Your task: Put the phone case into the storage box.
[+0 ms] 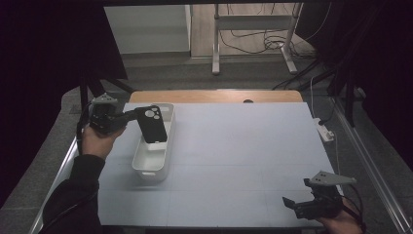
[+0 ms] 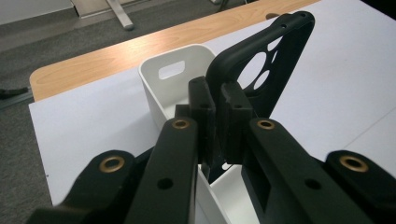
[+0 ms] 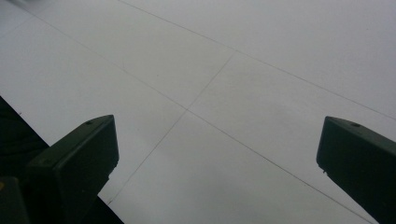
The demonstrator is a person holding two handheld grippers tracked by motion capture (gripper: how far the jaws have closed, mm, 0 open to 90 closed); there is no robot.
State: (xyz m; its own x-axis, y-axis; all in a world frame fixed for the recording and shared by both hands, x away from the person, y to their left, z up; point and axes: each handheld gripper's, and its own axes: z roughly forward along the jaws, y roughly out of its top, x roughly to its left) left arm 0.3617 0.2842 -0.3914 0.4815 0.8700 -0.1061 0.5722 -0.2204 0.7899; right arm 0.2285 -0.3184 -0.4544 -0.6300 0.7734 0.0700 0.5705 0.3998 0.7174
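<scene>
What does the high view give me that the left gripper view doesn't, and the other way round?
High view alone: the right gripper held open low over the near right of the white table surface, the person's hands, and the floor and metal stand beyond.

Left gripper view alone: a close look at the fingers pinched on the rim of the black phone case.

Both: the left gripper holding the case over the white bin, plus the table's wooden far edge.
</scene>
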